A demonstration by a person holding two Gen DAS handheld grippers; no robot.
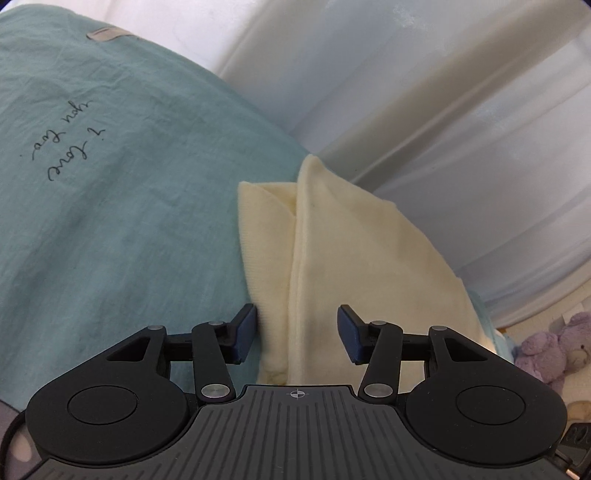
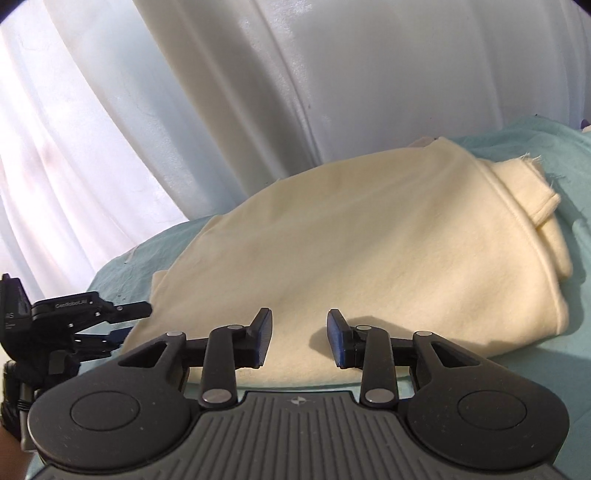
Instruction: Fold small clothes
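Note:
A cream knitted garment point(image 1: 332, 258) lies folded on a teal sheet point(image 1: 110, 203). In the left wrist view my left gripper point(image 1: 295, 321) hovers open over the garment's near end, with cloth below the gap and neither blue pad pressing it. In the right wrist view the same garment point(image 2: 351, 251) is a wide folded bundle with a hemmed edge at its right end. My right gripper point(image 2: 300, 325) stands open just above its near edge, holding nothing. The left gripper point(image 2: 135, 321) shows at the far left there, beside the garment's left corner.
The teal sheet point(image 2: 554, 155) carries dark handwritten lettering point(image 1: 70, 144) and a small grey tag point(image 1: 107, 34). White curtains point(image 1: 443, 92) hang right behind the garment and fill the background point(image 2: 221, 92). A purple plush toy point(image 1: 554, 350) lies at the right.

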